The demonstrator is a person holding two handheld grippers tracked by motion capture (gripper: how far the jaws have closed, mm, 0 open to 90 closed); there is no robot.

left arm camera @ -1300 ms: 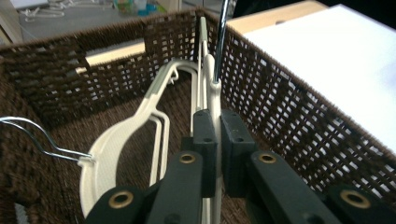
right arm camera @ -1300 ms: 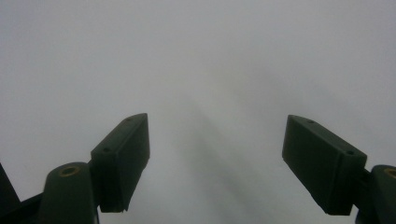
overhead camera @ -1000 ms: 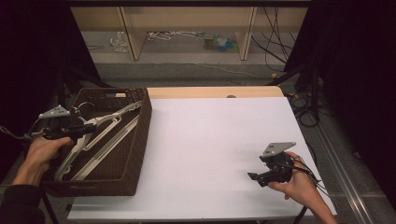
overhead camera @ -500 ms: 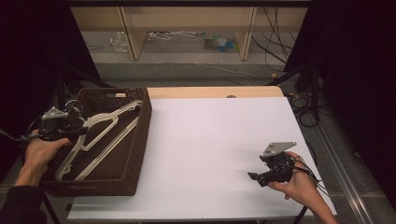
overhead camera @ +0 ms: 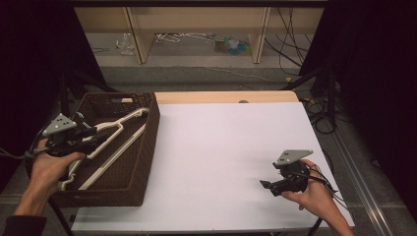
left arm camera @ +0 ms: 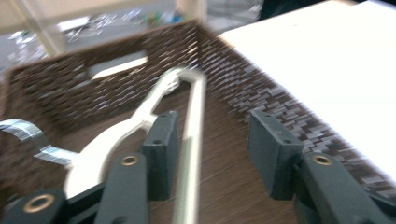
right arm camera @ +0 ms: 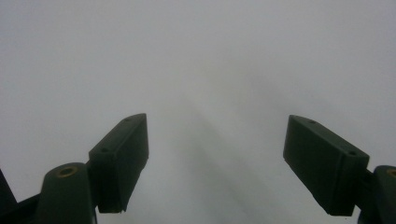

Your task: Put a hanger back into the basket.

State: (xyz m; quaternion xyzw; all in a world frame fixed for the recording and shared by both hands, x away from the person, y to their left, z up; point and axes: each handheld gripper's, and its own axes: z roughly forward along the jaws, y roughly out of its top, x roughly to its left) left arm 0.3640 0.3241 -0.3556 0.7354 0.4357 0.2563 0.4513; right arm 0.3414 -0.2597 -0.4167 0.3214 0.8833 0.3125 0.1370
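Observation:
A dark brown wicker basket (overhead camera: 153,129) stands on the left side of the white table (overhead camera: 221,142) and holds white plastic hangers (overhead camera: 125,120). My left gripper (overhead camera: 101,135) hovers low inside the basket, pointing right along the hangers. In the left gripper view its jaws stand apart, and one hanger bar (left arm camera: 192,140) runs between them close to the left jaw; the left gripper (left arm camera: 212,126) is open and I cannot tell if it touches the bar. My right gripper (overhead camera: 269,188) rests low over the table's near right, open (right arm camera: 215,140) with nothing between its jaws.
The basket wall (left arm camera: 243,79) rises between my left gripper and the white tabletop (left arm camera: 327,60). A wooden strip (overhead camera: 226,97) borders the table's far edge. Behind it, a low shelf holds more hangers (overhead camera: 182,37), and cables (overhead camera: 295,34) hang at the right.
My left gripper has shifted slightly and dipped lower over the hangers in the basket. The right hand and its gripper have stayed where they were.

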